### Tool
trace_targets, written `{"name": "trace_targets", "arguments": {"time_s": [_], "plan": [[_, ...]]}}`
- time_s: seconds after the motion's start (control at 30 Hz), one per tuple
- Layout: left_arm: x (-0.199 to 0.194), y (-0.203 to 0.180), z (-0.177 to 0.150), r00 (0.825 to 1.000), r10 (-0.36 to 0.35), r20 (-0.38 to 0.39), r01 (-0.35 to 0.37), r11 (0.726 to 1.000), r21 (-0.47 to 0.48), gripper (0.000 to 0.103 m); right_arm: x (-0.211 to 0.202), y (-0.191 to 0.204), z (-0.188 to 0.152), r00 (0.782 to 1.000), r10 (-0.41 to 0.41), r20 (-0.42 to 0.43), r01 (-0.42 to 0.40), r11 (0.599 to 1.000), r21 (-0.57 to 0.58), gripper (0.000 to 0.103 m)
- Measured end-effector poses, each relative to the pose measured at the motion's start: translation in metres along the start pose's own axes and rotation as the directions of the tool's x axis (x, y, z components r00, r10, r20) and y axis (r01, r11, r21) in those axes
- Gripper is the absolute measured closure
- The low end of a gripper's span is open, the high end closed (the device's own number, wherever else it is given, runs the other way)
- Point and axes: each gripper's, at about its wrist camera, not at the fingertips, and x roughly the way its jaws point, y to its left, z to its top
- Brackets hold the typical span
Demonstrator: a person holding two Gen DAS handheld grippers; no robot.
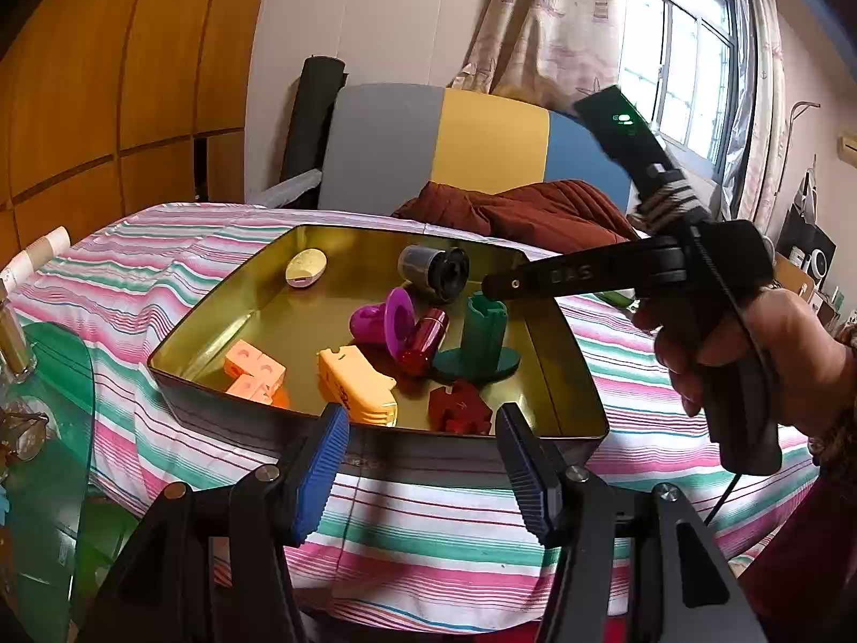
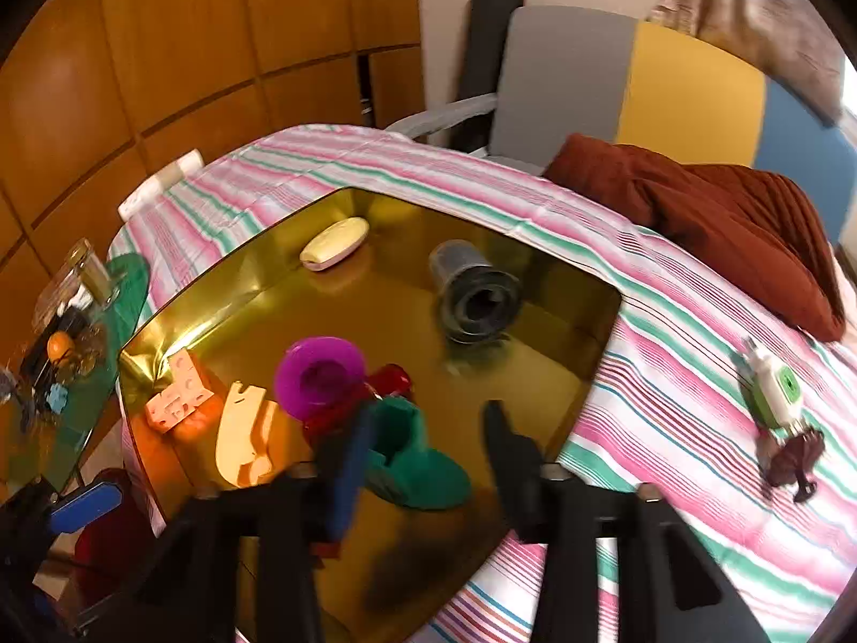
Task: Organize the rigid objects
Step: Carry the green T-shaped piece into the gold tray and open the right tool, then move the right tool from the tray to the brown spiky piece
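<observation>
A gold tin tray (image 1: 407,233) (image 2: 385,316) on the striped cloth holds several pieces. They include a green spool (image 1: 485,332) (image 2: 423,471), a purple spool (image 1: 396,321) (image 2: 321,375), a grey-black cylinder (image 1: 436,270) (image 2: 476,300), a cream oval (image 1: 306,267), orange blocks (image 1: 252,369), a yellow toothed piece (image 1: 356,383) and a red jigsaw piece (image 1: 460,407). My left gripper (image 1: 423,418) stands open at the tray's near rim, holding nothing. My right gripper (image 2: 428,412) (image 1: 498,285) hovers over the tray, jaws apart. The green spool stands between them, by the blue pad (image 2: 348,461), ungripped.
A green-and-white plug (image 2: 776,391) and a dark brown item (image 2: 798,461) lie on the cloth right of the tray. A red-brown jacket (image 1: 525,209) lies behind, before a grey-yellow-blue chair back (image 1: 482,139). A green glass side table (image 1: 48,375) with clutter stands left.
</observation>
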Motion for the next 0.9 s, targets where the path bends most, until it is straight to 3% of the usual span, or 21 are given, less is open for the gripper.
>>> {"name": "trace_targets", "arguments": {"time_s": [0.1,0.23,0.37,0.73,0.9], "plan": [[0.001,-0.003,-0.001,1.000,-0.002,-0.005,0.002,1.000,0.009,0.045,-0.009,-0.006,-0.005,1.000,-0.012,0.015,0.012,1.000,0.013,0.046],[0.003,-0.005,-0.002,1.000,-0.003,-0.012,0.003,1.000,0.019,0.045,-0.017,-0.014,-0.010,0.997,-0.075,0.022,0.075,0.997,0.021,0.029],[0.004,-0.006,-0.002,1.000,0.001,-0.017,-0.001,1.000,0.019,0.045,-0.025,-0.026,-0.014,0.991,-0.128,0.028,0.126,0.991,0.052,0.019],[0.007,-0.014,-0.004,1.000,-0.001,-0.031,0.003,0.999,0.049,0.045,-0.038,-0.069,-0.024,0.973,-0.231,0.007,0.228,0.965,0.130,0.001],[0.009,-0.019,-0.005,0.999,-0.004,-0.041,0.006,0.998,0.064,0.045,-0.035,-0.094,-0.032,0.975,-0.221,-0.039,0.224,0.959,0.171,0.001]]}}
